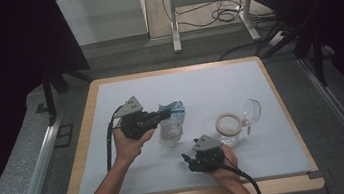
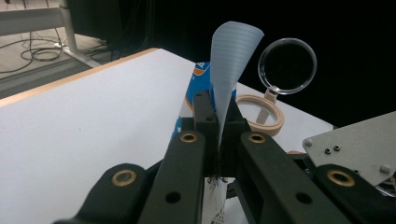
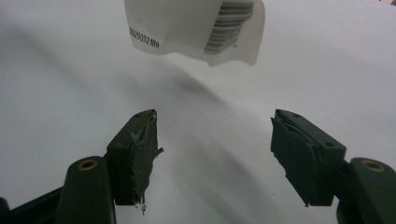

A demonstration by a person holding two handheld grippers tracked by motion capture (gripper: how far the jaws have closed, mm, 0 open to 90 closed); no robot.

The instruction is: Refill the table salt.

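Left gripper (image 2: 218, 140) jaws are clamped on the pouch (image 1: 171, 123) top edge at frame centre, likely steadying it for opening. Right gripper (image 3: 215, 154) jaws are held wide and empty, below the pouch's bottom end. Open jar (image 1: 236, 121) is parked right of centre, probably awaiting contents.

We note a pale blue-grey table mat (image 1: 124, 90) with a light wood edge around it. The pouch (image 1: 171, 125) near the centre is white with blue at its top and a touch of orange in the print; its top flap (image 2: 231, 60) reads pale blue with fine horizontal ribbing. Its underside carries black barcode stripes (image 3: 231, 25) and black printed digits on white. To the right, the jar (image 1: 228, 126) has a beige rim, and its clear lid (image 2: 287, 66) is colourless. The left gripper (image 1: 162, 114) and right gripper (image 1: 187, 159) are black with brass-coloured pivots (image 2: 188, 137), each topped by a grey plate (image 1: 130, 106). The surrounding floor is grey.
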